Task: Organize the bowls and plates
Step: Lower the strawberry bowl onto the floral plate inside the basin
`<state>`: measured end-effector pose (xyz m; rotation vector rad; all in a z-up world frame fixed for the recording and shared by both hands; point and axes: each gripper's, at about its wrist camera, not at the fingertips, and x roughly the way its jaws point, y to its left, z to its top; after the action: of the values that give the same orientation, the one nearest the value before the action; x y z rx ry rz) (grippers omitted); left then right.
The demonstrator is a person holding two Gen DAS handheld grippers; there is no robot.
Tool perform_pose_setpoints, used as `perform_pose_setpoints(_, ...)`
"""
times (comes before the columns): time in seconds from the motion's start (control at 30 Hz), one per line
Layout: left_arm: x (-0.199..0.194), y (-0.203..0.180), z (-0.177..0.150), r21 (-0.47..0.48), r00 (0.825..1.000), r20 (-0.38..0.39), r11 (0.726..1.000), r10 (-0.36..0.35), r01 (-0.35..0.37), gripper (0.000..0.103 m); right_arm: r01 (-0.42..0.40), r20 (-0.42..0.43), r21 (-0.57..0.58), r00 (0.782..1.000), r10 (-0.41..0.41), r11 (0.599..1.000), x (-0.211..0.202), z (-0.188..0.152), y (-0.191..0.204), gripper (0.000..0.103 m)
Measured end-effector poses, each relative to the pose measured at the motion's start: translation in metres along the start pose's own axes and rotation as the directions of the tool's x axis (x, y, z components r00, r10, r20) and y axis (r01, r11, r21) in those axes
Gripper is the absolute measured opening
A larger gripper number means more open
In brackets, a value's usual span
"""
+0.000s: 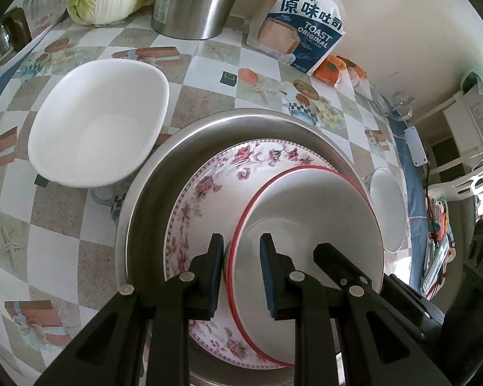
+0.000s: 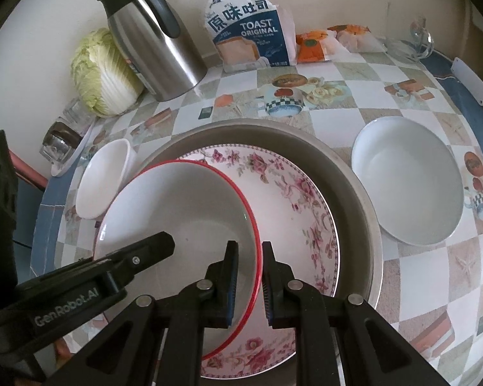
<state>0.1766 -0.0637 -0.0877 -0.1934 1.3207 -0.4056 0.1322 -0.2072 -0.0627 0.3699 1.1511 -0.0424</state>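
Observation:
A red-rimmed white plate (image 1: 312, 212) (image 2: 183, 206) lies on a pink-flowered plate (image 1: 209, 189) (image 2: 293, 193) inside a steel basin (image 1: 241, 122) (image 2: 347, 177). My left gripper (image 1: 241, 270) straddles the red-rimmed plate's left rim with a wide gap. My right gripper (image 2: 249, 276) grips its right rim, pads close on the edge. A white squarish bowl (image 1: 96, 122) (image 2: 103, 180) sits left of the basin. A round white bowl (image 2: 405, 180) (image 1: 388, 209) sits to its right.
At the back stand a steel thermos jug (image 2: 154, 41), a napa cabbage (image 2: 103, 74), a toast bag (image 2: 251, 35) and orange snack packets (image 2: 315, 45). A glass (image 2: 61, 138) stands at far left, glassware (image 2: 415, 41) at far right.

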Motion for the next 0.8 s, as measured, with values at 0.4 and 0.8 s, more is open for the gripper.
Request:
perform_pose_setpoints(0.4, 0.002, -0.008, 0.0, 0.015, 1.0, 0.001, 1.0, 0.0, 0.0, 0.022, 0.005, 0.003, 0.012, 1.0, -0.005, 1.0, 0.0, 0.003, -0.006, 0.016)
perform_pose_setpoints(0.8, 0.0, -0.009, 0.001, -0.006, 1.0, 0.003, 1.0, -0.015, 0.015, 0.022, 0.004, -0.013, 0.026, 1.0, -0.004, 1.0, 0.004, 0.004, -0.012, 0.016)
